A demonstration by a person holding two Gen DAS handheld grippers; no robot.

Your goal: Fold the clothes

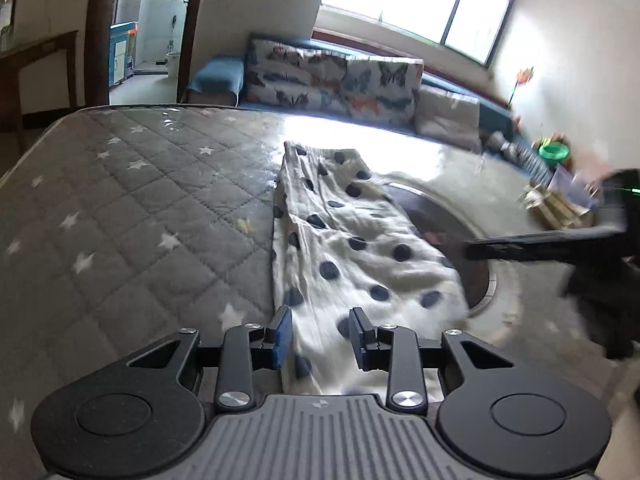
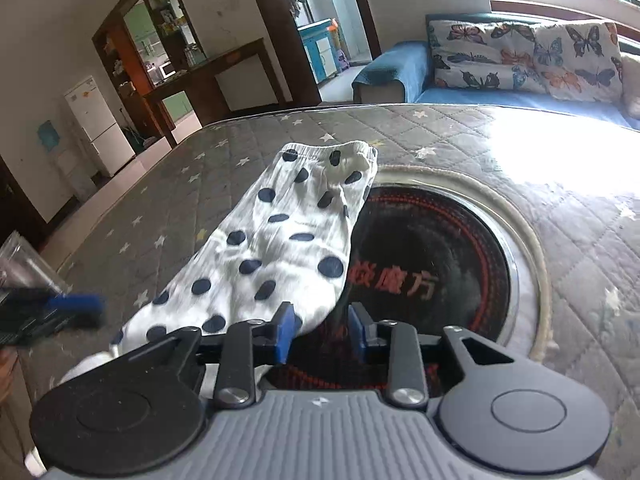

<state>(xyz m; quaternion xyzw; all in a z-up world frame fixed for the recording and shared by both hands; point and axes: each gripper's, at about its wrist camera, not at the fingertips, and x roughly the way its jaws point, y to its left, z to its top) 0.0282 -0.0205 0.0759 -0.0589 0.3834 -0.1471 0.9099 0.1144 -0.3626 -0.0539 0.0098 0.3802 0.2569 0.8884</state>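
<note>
A white garment with dark blue polka dots [image 1: 348, 240] lies lengthwise on the grey star-quilted table cover [image 1: 140, 200], folded into a long strip, elastic waistband at the far end. It also shows in the right wrist view [image 2: 280, 236]. My left gripper [image 1: 320, 334] is open just above the garment's near end, which runs between its jaws. My right gripper [image 2: 320, 330] is open over the garment's near right edge and the dark round inset. The right gripper appears blurred in the left wrist view [image 1: 540, 246]; the left one blurred in the right wrist view [image 2: 60, 308].
A round black cooktop inset [image 2: 432, 256] with a metal rim sits in the table, partly under the garment. A sofa with butterfly cushions [image 1: 332, 80] stands behind the table. A cluttered pile [image 1: 560, 196] lies at the far right. A fridge [image 2: 100, 128] and cabinet stand at left.
</note>
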